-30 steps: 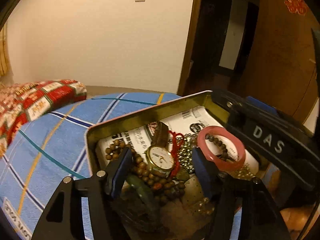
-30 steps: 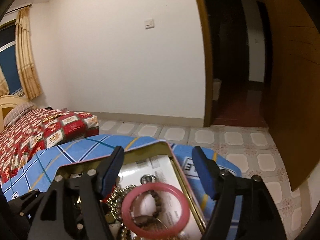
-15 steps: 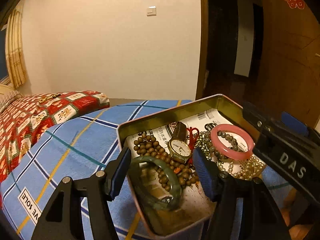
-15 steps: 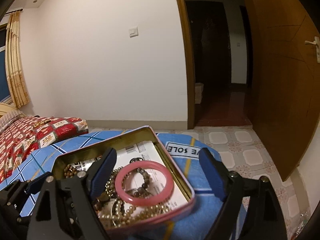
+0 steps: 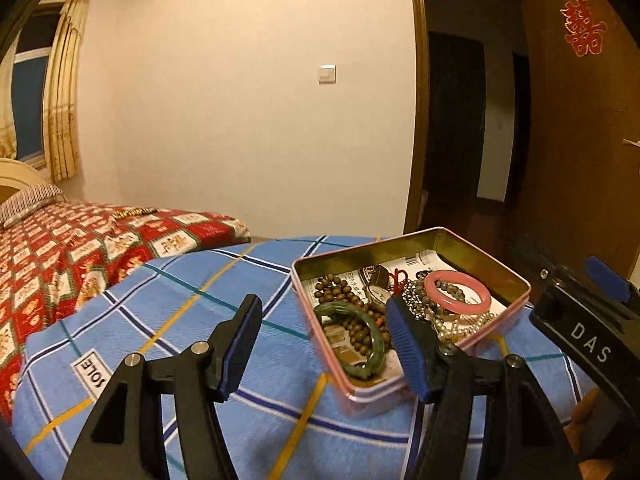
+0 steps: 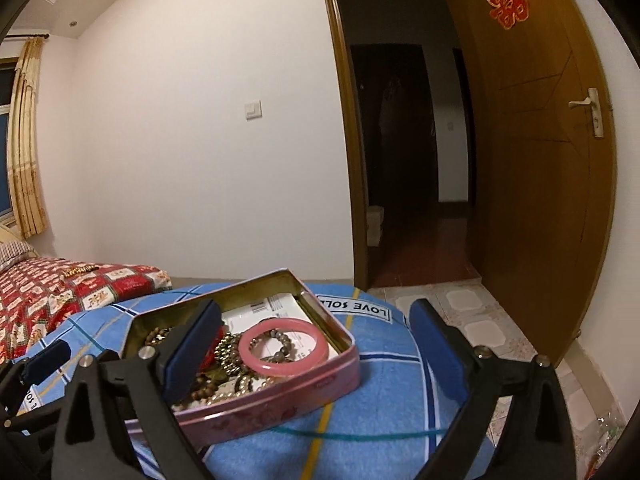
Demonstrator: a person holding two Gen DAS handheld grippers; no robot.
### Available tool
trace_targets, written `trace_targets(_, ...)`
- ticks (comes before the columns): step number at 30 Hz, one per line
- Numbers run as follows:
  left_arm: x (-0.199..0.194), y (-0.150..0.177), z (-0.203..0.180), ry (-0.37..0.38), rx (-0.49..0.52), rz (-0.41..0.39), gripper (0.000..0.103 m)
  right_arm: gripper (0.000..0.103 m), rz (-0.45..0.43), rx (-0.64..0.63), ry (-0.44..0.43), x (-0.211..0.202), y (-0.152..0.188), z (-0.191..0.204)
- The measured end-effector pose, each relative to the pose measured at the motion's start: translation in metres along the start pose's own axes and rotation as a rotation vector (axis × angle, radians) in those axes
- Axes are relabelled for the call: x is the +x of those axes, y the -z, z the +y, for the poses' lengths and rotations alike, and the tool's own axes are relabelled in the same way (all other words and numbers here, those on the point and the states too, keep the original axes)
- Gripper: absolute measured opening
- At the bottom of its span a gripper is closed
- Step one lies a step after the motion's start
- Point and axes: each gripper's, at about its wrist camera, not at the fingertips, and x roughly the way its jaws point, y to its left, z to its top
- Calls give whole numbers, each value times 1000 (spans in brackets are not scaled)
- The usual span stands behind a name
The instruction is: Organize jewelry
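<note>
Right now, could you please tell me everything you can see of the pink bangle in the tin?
The smooth, glossy pink ring bangle, which looks like stone or glass, lies flat and whole toward the right side of the open, shallow pink metal tin. It rests on a heap of beaded strands; a dark bead bracelet shows through its middle. Neither claw touches it.

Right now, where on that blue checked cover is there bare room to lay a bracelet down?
The blue cover lies bare between the pink tin and the red quilt, and again past the tin's right wall. Inside the tin it is crowded: pink bangle, green bangle, beads, watch.
</note>
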Motion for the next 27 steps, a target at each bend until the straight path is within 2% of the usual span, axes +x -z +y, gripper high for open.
trace_targets(3, -11, 3, 1, -5, 10, -34, 67, 97, -27, 25, 3, -15, 3, -2)
trace_targets(12, -28, 6, -1, 13, 38, -116, 78, 103, -224, 88, 75, -60, 8, -7)
trace_targets(27, -30, 7, 0, 16, 30, -121, 83, 103, -227, 38, 105, -64, 10, 0)
